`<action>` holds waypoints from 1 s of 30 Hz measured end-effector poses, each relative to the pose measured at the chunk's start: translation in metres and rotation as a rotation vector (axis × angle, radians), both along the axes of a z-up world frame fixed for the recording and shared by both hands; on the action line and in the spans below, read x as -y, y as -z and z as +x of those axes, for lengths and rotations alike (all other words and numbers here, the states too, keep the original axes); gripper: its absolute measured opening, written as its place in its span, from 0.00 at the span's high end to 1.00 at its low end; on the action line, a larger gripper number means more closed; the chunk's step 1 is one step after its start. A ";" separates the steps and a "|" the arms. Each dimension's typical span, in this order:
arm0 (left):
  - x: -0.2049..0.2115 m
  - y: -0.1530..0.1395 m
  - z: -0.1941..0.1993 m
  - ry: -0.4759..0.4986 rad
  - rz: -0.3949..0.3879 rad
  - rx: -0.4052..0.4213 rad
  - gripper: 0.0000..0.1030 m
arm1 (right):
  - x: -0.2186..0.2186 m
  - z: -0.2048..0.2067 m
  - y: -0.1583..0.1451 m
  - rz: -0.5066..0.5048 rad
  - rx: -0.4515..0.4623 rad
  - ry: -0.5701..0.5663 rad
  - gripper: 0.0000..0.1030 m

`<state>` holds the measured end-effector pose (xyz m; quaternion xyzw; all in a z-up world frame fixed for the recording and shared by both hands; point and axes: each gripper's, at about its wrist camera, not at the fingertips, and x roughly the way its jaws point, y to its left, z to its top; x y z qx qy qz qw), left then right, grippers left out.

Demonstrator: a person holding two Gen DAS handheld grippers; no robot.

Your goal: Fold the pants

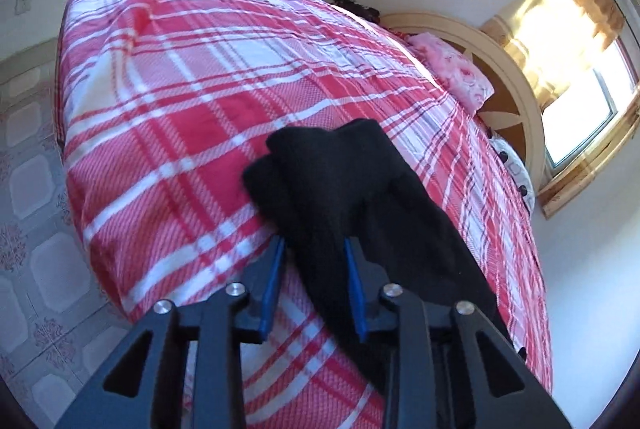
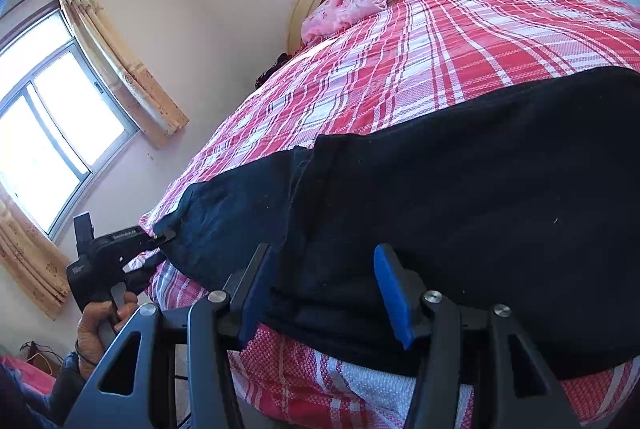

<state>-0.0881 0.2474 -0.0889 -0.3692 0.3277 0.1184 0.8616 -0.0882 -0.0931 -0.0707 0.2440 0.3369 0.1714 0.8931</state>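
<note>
Pants [image 2: 460, 189] flat on bed [image 1: 168, 101], unfolded; left gripper [image 1: 315, 257] probably pinching leg end, right gripper [image 2: 320, 289] spread over hem, ungripped.

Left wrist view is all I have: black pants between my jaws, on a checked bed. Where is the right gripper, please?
Observer: The right gripper straddles the near edge of the black pants at the edge of the bed. One pad is bare, so it seems not to grip.
Operator: How does my left gripper look from the side?
Observer: The left gripper pinches the pants' corner, with a hand on its handle.
Operator: Are the pants flat?
Observer: Mostly; they spread wide, with one seam ridge near the middle.
</note>
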 end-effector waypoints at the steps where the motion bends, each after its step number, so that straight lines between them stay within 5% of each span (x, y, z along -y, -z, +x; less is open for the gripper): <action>1: 0.001 0.000 0.000 0.002 0.003 0.003 0.62 | 0.001 0.000 0.000 0.002 0.000 -0.001 0.47; 7: 0.002 -0.002 0.009 -0.003 -0.047 0.004 0.40 | 0.001 -0.001 0.000 0.009 0.002 -0.003 0.47; 11: 0.000 -0.001 0.016 -0.031 -0.061 0.019 0.39 | 0.002 0.000 0.000 0.014 0.002 -0.001 0.47; 14: -0.008 0.000 0.025 -0.045 -0.098 0.048 0.51 | 0.001 0.000 0.000 0.009 0.003 -0.002 0.47; 16: -0.011 0.002 0.030 -0.028 -0.114 0.049 0.82 | 0.001 0.000 0.001 0.010 0.004 -0.002 0.47; 19: -0.013 0.002 0.031 0.007 -0.104 0.051 0.85 | 0.002 -0.001 0.001 0.013 0.004 0.000 0.47; 24: 0.004 -0.013 0.032 0.061 0.064 0.054 0.85 | 0.007 -0.001 0.004 0.063 0.008 -0.001 0.44; 30: 0.051 -0.064 0.033 0.235 0.282 0.196 0.85 | 0.005 -0.002 0.002 0.066 0.006 -0.019 0.41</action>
